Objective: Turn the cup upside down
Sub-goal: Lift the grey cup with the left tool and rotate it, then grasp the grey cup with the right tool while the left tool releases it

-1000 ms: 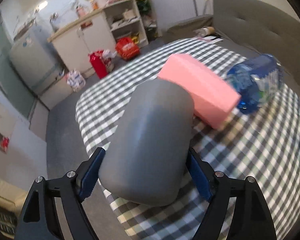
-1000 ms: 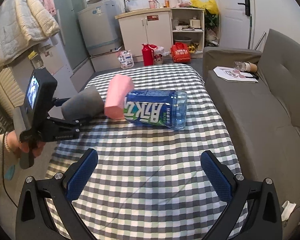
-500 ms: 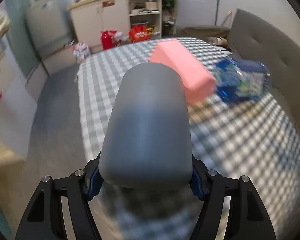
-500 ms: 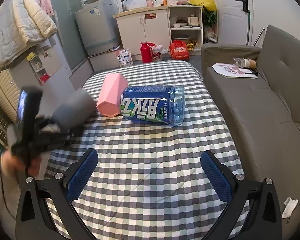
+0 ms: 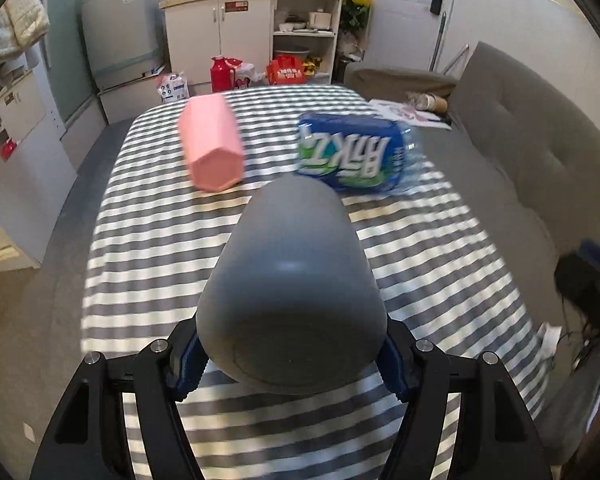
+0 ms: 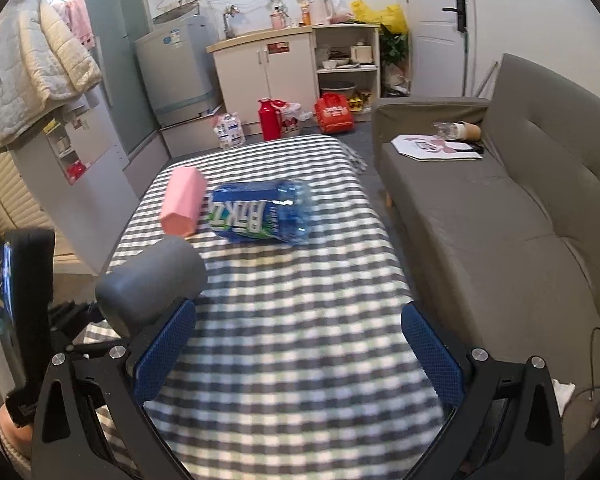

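Note:
My left gripper [image 5: 292,354] is shut on a grey cup [image 5: 292,280] and holds it on its side above the checked table [image 5: 440,248], closed bottom toward the camera. The cup also shows in the right wrist view [image 6: 152,280], at the table's near left, with the left gripper's handle beside it. My right gripper [image 6: 298,354] is open and empty above the table's near end.
A pink hexagonal cup [image 5: 212,148] lies on its side at the far left of the table. A blue-labelled water bottle [image 5: 356,152] lies beside it. A grey sofa [image 6: 500,208] runs along the table's right side. Cabinets and a fridge stand behind.
The left gripper has swung with the grey cup from the table's left edge to its near end, now facing along the table. The right gripper has drawn back a little.

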`<state>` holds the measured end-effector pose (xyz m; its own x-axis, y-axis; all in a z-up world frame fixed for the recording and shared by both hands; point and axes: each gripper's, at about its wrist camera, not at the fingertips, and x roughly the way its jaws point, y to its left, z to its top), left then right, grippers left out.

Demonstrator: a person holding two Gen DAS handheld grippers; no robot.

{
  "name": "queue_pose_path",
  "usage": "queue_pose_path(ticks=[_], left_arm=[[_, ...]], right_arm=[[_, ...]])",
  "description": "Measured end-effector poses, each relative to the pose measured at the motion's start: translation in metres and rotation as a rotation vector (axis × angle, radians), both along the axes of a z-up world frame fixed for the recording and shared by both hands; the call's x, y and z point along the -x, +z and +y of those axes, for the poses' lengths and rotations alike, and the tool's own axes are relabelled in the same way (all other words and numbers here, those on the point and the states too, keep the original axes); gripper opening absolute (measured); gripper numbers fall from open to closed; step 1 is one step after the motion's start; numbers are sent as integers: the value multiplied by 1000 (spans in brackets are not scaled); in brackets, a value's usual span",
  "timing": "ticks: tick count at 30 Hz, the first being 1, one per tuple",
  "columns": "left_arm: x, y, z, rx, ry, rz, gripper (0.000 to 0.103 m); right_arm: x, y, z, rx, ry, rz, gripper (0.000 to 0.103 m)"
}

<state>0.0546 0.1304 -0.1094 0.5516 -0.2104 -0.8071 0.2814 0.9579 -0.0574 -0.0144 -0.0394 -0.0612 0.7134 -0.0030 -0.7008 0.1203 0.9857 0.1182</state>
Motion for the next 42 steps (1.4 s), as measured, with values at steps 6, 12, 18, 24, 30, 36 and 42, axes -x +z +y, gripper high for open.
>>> queue_pose_path(ticks=[6, 12, 18, 24, 30, 36, 42], left_arm=[[7, -17, -7, -8, 70, 29, 72], [14, -34, -9, -25, 43, 37, 73], [34, -28, -14, -45, -11, 0, 84], [64, -12, 1, -25, -38, -7, 90], [89, 24, 40, 14, 26, -105, 90], [84, 74, 79, -23, 106, -301, 90], [72, 73, 119, -20, 199, -346, 91]], right_arm=[[9, -6, -19, 1, -42, 16, 103], [9, -11, -22, -1, -48, 26, 103], [11, -7, -19, 6, -59, 32, 103], [22, 16, -13, 34, -63, 4, 103], [31, 41, 4, 63, -67, -38, 103], [37, 52, 46, 93, -28, -95, 103], [32, 20, 84, 77, -13, -69, 103]])
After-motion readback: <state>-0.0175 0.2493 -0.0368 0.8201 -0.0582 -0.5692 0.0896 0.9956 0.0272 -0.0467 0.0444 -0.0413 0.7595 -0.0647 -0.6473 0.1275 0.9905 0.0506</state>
